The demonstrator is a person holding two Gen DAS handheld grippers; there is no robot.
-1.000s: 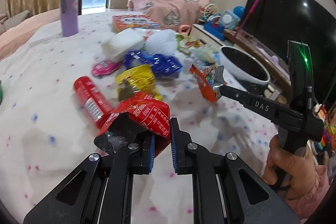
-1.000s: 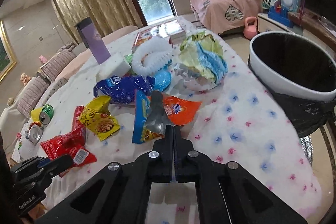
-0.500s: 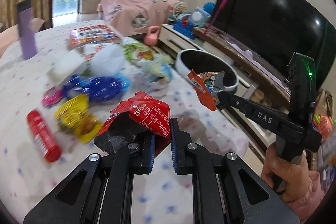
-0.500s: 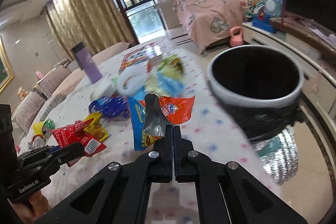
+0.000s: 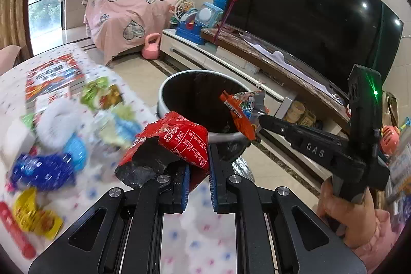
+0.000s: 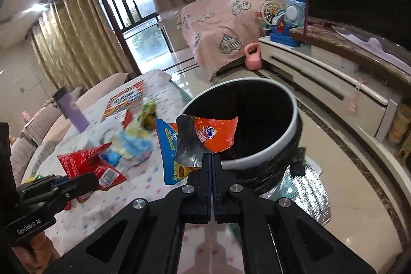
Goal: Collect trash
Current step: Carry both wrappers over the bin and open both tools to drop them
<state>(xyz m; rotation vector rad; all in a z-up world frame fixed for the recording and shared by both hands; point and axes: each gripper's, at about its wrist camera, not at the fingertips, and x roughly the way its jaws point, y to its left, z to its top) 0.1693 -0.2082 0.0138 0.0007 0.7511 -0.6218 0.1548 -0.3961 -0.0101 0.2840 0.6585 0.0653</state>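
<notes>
Left gripper (image 5: 199,172) clamping a crumpled red foil snack wrapper (image 5: 177,140) above the desk (image 5: 200,243) edge, right gripper (image 6: 212,158) pinching an orange-and-blue snack packet (image 6: 205,138) over the white-rimmed, black-lined round bin (image 6: 287,143).

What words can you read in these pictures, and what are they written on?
"DAS": on the right gripper, seen from the left wrist.
"GenRobot.AI": on the left gripper, seen from the right wrist.
Red wrapper: Chinese print and a number, too small to read.
Orange wrapper: white logo, too warped to read.
</notes>
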